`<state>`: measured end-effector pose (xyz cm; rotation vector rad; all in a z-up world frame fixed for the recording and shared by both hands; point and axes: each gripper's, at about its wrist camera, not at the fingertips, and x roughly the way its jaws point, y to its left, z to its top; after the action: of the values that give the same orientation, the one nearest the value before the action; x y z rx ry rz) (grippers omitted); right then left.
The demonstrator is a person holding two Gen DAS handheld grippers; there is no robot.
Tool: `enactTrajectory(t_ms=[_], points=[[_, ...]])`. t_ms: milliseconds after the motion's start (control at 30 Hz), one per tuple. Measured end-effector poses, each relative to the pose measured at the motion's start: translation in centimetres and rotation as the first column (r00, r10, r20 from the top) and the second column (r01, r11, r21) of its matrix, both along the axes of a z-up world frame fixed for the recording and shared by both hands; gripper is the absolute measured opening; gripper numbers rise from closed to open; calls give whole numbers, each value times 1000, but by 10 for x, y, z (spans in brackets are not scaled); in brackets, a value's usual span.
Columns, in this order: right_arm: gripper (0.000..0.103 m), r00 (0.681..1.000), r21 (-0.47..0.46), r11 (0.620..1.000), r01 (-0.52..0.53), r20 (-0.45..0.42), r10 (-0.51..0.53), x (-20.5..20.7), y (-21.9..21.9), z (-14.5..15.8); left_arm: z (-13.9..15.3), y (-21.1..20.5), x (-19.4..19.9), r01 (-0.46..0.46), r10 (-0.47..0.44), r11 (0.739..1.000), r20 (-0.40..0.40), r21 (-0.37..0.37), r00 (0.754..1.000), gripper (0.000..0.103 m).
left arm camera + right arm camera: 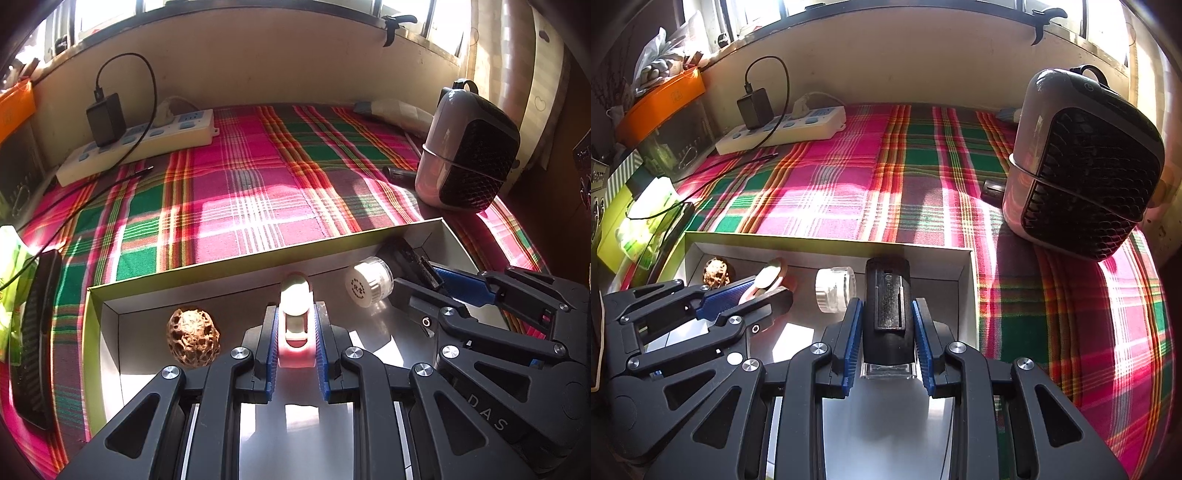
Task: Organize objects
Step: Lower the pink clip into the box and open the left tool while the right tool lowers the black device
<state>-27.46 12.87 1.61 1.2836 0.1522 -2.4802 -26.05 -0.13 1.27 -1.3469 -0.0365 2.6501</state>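
both my tools sit inside a shallow white box (436,229) on a desk under a pink and green plaid cloth (236,177), sunlight washing out patches of cloth and box floor. my hands are out of frame; only the black linkages show, both angled steeply down toward the box floor.

my left tool (295,345) is clamped on a small pale pink item (295,317) with a rounded white top; glare makes it hard to say what it is. its long axis runs straight away from the tool toward the far wall of the box, the rounded end farthest out.

my right tool (887,339) grips a black cylinder (887,295) with a clear base, its lower end hidden between the blue pads (851,343). it also lies lengthwise along the fingers, the black end close to the far wall by the right corner.

between the two held things a small white jar (365,282) lies on its side, its clear end half covered by the right tool in the left view. a walnut (194,341) rests near the left wall.

a grey heater (1082,166) stands on the cloth right of the box; a power strip (140,144) lies at the back left, its cord cut off at the frame edge.
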Motion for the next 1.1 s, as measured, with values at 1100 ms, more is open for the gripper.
enactTrajectory(t_ms=[1100], points=[[29, 1000, 23, 1000, 6, -9, -6, 1, -3, -2, -1, 1, 0, -4, 4, 1000, 1, -12, 1000, 16]])
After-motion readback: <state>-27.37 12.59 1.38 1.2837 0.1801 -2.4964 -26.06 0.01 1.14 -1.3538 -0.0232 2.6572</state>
